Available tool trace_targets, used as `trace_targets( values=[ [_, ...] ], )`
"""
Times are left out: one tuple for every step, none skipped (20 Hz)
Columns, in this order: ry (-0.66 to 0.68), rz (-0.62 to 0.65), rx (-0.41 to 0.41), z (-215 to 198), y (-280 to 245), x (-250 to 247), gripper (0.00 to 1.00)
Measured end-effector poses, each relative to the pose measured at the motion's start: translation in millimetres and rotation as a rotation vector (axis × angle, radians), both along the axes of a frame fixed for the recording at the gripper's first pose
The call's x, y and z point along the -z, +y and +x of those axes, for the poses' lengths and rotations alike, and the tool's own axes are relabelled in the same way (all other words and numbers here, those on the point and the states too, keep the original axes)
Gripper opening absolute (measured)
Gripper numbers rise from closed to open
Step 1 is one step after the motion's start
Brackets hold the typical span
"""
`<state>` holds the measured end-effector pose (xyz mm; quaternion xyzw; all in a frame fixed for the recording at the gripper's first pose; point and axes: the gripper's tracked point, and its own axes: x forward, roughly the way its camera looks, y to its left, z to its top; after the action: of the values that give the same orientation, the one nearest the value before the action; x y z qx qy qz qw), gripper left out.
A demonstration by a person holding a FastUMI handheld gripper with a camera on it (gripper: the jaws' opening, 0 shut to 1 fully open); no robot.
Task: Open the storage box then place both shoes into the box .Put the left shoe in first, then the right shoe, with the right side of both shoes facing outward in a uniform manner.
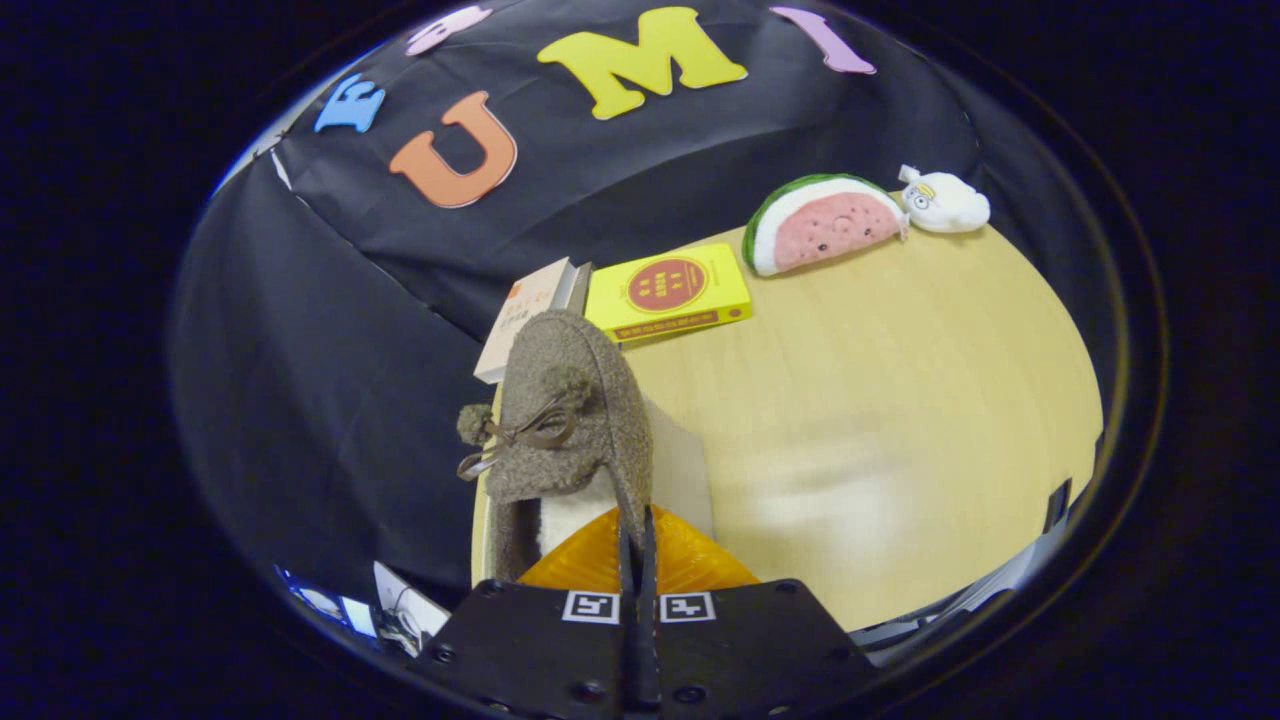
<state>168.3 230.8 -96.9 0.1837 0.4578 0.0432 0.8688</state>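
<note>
Shoe in grip: hand-held gripper (637, 545) is clenched, fingers pressed nearly together on the collar edge of a brown fuzzy fleece slipper-shoe (570, 420) with pom-pom ties and a pale lining. Shoe hangs straight ahead of the fingers, toe at 12 o'clock away from the camera, opening toward the gripper. It looks lifted clear of the round light-wood desk (880, 400), though I can't confirm the gap under the sole. Pinching the thin collar makes sense: it's the only edge narrow enough for this jaw span, and it leaves the shoe's orientation readable for the side-facing-out requirement.

Storage box: can't identify it with confidence. A pale flat panel (680, 470) sits just right of the shoe at about 1 o'clock, possibly a box flap or wall; not certain. Can't tell left shoe from right either.

Beyond the shoe: a stack of two books (530, 310) at 12 o'clock, a yellow rectangular box with a red round emblem (670, 290) just beside them at 1 o'clock, then a watermelon-slice plush (820, 220) and a small white plush toy (945, 200) at the desk's far edge near 2 o'clock, touching each other. All well clear of the carry path.

Judgement: mid-transport of one shoe. Risk: fleece collar slipping or the shoe swinging while it's lowered.
</note>
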Motion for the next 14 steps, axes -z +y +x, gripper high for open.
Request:
trace_targets(
  values=[
    [0.002,-0.016,0.001,1.5,12.0,10.6,0.00],
    [0.001,-0.035,0.009,2.2,21.2,20.6,0.00],
    [-0.002,-0.056,0.016,1.9,29.2,30.8,0.00],
    [-0.008,-0.076,0.028,1.0,34.7,40.7,0.00],
    [-0.007,-0.096,0.041,-1.2,38.8,51.5,0.00],
    [-0.011,-0.119,0.055,-3.9,40.7,60.8,0.00],
    [-0.024,-0.144,0.069,-5.1,40.5,68.2,0.00],
    [-0.048,-0.183,0.078,-4.3,39.5,73.5,0.00],
    [-0.071,-0.235,0.080,-4.7,34.6,77.4,0.00],
    [-0.101,-0.278,0.084,-5.3,31.2,78.0,0.00],
    [-0.132,-0.312,0.089,-5.4,30.3,76.5,0.00],
    [-0.158,-0.337,0.091,-7.1,29.4,73.2,0.00],
    [-0.183,-0.359,0.093,-9.6,29.6,71.8,0.00],
    [-0.212,-0.382,0.100,-10.2,28.0,68.4,0.00]
  ],
)
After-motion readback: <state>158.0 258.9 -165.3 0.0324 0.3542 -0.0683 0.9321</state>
